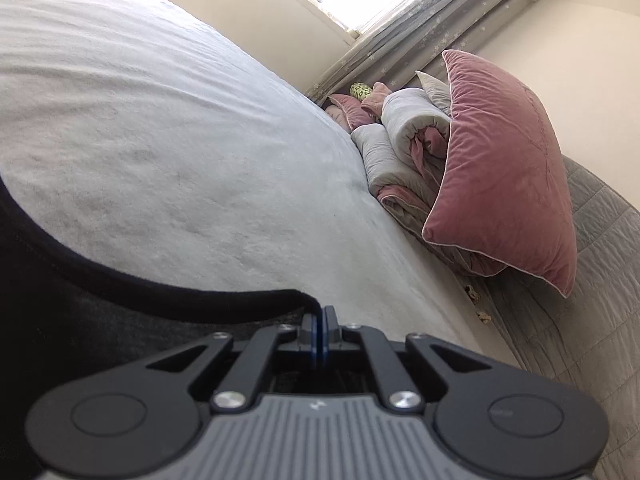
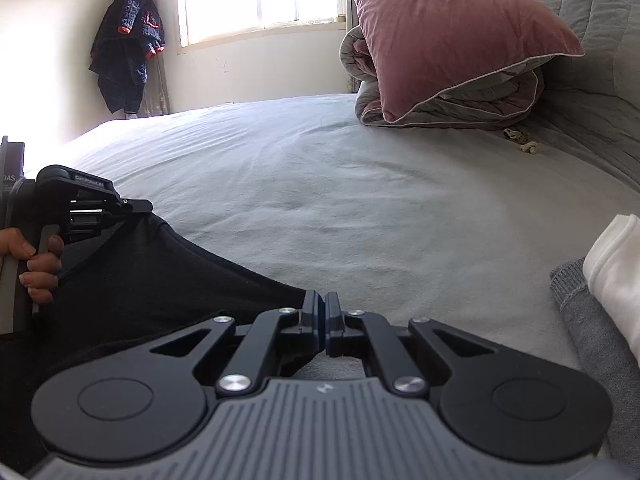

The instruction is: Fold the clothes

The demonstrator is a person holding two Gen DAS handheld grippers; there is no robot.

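Two grippers, left gripper and right gripper, each clamped on black garment.

A wide bed covered with a pale grey sheet fills both views. A black garment lies spread at its near edge. Toward the near right corner, a grey knit garment lies with a white folded cloth on it. At the head end, a rolled grey quilt lies beneath a dusty-pink pillow.
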